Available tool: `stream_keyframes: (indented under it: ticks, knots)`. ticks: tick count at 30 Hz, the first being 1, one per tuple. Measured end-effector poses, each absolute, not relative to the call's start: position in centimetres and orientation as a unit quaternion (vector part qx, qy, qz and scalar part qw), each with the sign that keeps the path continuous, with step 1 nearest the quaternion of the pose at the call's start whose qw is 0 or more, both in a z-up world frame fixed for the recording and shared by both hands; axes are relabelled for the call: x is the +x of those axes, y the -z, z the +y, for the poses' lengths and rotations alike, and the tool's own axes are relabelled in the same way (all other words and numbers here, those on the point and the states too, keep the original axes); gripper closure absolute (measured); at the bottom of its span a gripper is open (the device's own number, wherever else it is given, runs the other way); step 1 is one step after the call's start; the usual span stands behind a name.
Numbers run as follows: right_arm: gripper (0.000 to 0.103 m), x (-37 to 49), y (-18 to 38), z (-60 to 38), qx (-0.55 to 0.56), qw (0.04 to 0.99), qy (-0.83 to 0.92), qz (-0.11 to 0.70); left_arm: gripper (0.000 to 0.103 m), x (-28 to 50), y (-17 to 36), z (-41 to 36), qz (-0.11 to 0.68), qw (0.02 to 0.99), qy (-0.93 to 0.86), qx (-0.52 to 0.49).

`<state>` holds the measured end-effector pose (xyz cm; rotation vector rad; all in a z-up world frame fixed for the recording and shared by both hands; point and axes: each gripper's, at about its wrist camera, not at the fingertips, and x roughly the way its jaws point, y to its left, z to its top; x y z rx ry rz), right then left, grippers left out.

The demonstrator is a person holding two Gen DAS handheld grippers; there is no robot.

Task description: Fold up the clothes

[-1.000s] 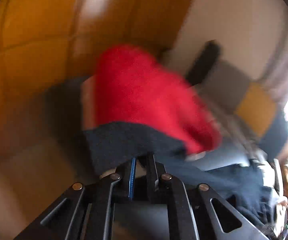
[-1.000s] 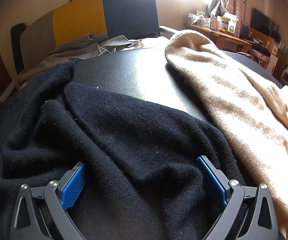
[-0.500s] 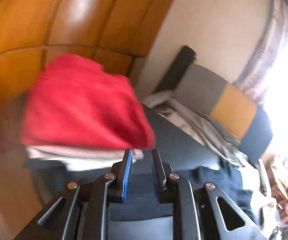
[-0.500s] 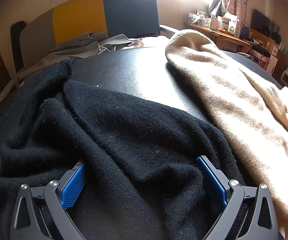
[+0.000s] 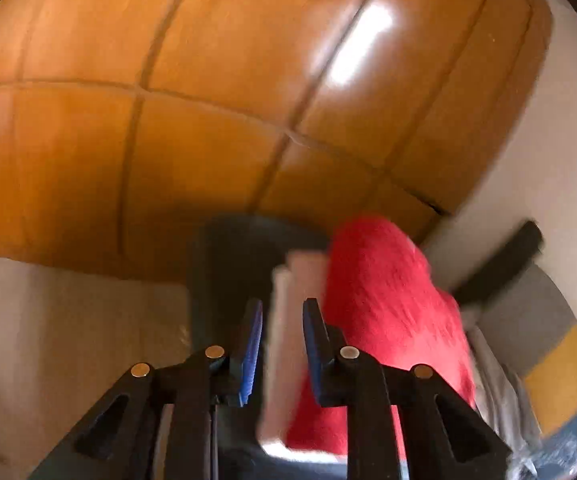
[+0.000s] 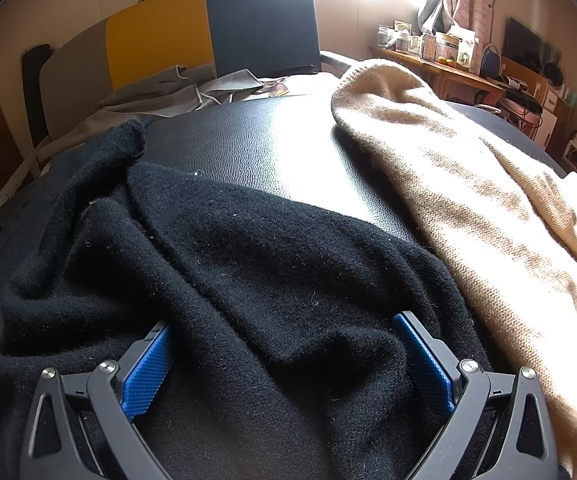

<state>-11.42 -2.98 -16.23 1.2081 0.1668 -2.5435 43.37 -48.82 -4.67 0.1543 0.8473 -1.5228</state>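
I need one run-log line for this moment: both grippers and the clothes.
left gripper: jaws narrow, nothing held, facing red garment | right gripper: jaws wide, pressed into black sweater | beige sweater: unfolded beside it

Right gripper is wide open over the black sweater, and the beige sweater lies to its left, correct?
Not quite. The right gripper is wide open over the black sweater, but the beige sweater lies to its right, not its left, as the right wrist view shows.
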Motion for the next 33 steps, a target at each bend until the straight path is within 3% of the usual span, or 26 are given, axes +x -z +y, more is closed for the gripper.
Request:
stream_keyframes:
  ticks: [9,14,18,22,24,30,33]
  knots:
    - [0.000,-12.4,14.6,-3.5,0.448,0.178,0.872,0.084,0.083,19.1,7.4,-42.1,0.331,0.349,0.846,0.229]
    - [0.000,-14.3,9.9,-7.0,0.391,0.212,0.883,0.151,0.082,7.2,9.1,-38.7,0.285,0.252,0.880,0.285]
    - [0.000,-18.2,10.8,-12.1,0.392,0.231,0.866,0.207,0.083,0.2,13.0,-40.4,0.235,0.242,0.877,0.341]
    - [0.000,-20.9,13.8,-16.0,0.411,0.243,0.845,0.239,0.082,-1.5,17.0,-41.6,0.198,0.261,0.854,0.404]
    - [0.000,-21.4,15.3,-16.6,0.414,0.242,0.838,0.259,0.076,-0.5,18.5,-42.7,0.189,0.266,0.848,0.418]
    - [0.000,-23.6,16.5,-11.9,0.417,0.200,0.865,0.195,0.067,-0.4,18.8,-44.2,0.146,0.264,0.863,0.406]
    - [0.000,-24.9,16.9,-9.1,0.435,0.173,0.872,0.145,0.057,-0.9,18.7,-45.2,0.127,0.262,0.866,0.406]
